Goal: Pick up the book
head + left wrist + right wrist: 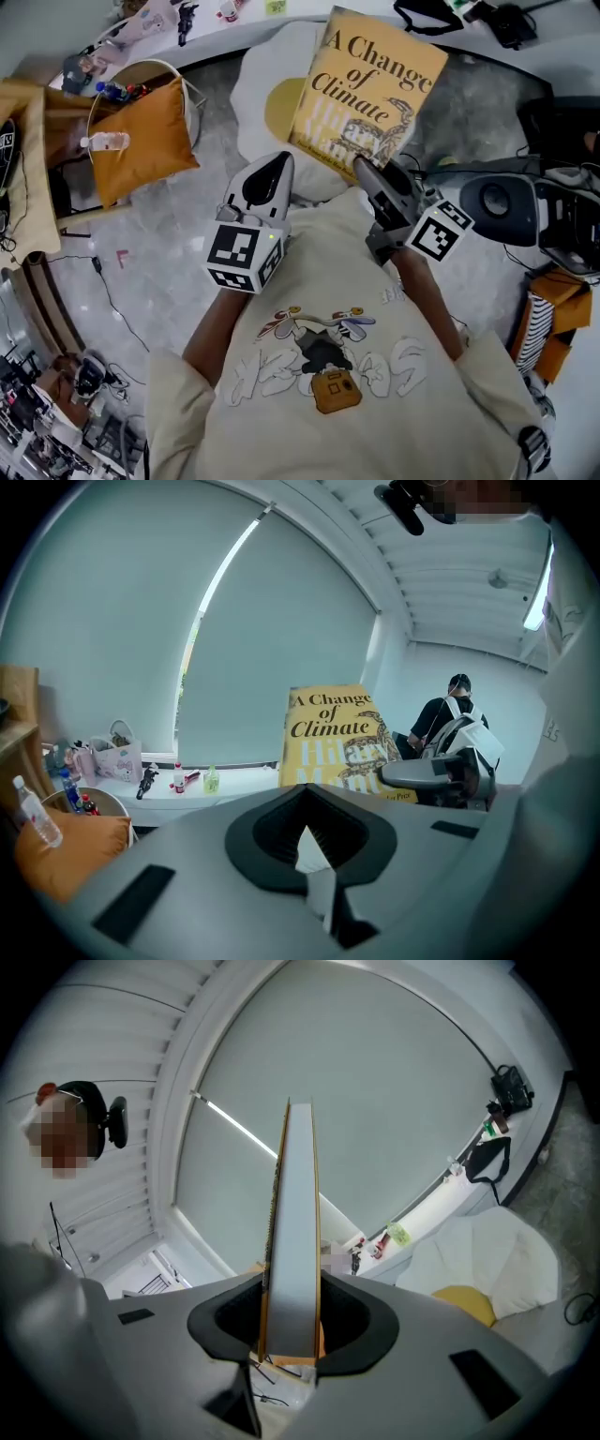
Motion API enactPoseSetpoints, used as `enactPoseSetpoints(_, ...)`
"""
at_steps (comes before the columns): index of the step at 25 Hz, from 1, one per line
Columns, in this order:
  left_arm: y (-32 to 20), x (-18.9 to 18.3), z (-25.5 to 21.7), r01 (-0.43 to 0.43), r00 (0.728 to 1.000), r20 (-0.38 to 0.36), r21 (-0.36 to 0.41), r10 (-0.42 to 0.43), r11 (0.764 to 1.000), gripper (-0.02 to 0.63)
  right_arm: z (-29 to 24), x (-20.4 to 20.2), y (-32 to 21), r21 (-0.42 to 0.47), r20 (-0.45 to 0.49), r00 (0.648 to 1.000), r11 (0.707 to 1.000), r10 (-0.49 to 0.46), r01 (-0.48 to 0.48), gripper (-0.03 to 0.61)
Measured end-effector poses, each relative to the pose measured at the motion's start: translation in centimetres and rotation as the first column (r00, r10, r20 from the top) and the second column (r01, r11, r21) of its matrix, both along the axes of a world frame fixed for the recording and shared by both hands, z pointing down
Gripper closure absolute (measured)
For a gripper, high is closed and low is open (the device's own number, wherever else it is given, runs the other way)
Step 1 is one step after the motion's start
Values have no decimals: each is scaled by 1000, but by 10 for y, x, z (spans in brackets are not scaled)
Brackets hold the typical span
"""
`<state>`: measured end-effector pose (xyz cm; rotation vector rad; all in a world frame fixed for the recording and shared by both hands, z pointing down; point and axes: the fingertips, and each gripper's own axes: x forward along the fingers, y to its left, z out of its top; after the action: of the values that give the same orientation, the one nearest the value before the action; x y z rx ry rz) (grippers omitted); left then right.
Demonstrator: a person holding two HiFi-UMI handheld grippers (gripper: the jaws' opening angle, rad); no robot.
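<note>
Two grippers in play, both in front of the person's beige T-shirt [328, 328] in the head view.

Right gripper [361, 167]: jaws clamped on the book [366, 89], biting its lower edge near the corner. In the right gripper view the book [292, 1241] stands edge-on between the jaws of the right gripper [291, 1335], pale page block up the middle and a yellow cover pressed on each side. Marker cube [441, 230] sits at the gripper's 5 o'clock.

Book: yellow, title "A Change of Climate". It is held in the air at the person's 12 to 1 o'clock, cover toward the head camera, top leaning to 1 o'clock. It rests on no surface; the white cushion [272, 84] with a yellow patch lies on the floor below it.

Left gripper [277, 159]: at the book's 7 o'clock, just beside its lower corner, not touching as far as I can tell. Jaws together and nothing between them in the left gripper view [314, 841]. From there the book [333, 738] shows upright at 12 o'clock.

Surroundings: orange cushion [141, 141] at 10 o'clock, a clear bottle [105, 142] lying on it. A white ledge [234, 782] with small items runs under the window blind [272, 639]. A person with a backpack [459, 728] is at 2 o'clock in the left gripper view.
</note>
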<state>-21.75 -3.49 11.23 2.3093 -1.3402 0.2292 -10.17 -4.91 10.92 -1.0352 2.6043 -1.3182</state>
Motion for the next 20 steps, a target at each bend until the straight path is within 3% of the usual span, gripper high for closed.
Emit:
enactPoseSetpoints(10, 9, 0, -15, 20, 1000, -5, 79, -20, 997, 607, -31, 6, 20, 136, -2, 999, 990, 42, -41, 420)
enactPoseSetpoints(14, -2, -13, 6, 24, 999, -26, 62, -22, 998, 607, -9, -7, 11, 141, -33, 997, 988, 63, -58, 420)
enactPoseSetpoints(20, 4, -1, -17, 28, 999, -24, 71, -26, 997, 607, -24, 8, 17, 129, -32, 996, 988, 85, -81, 420)
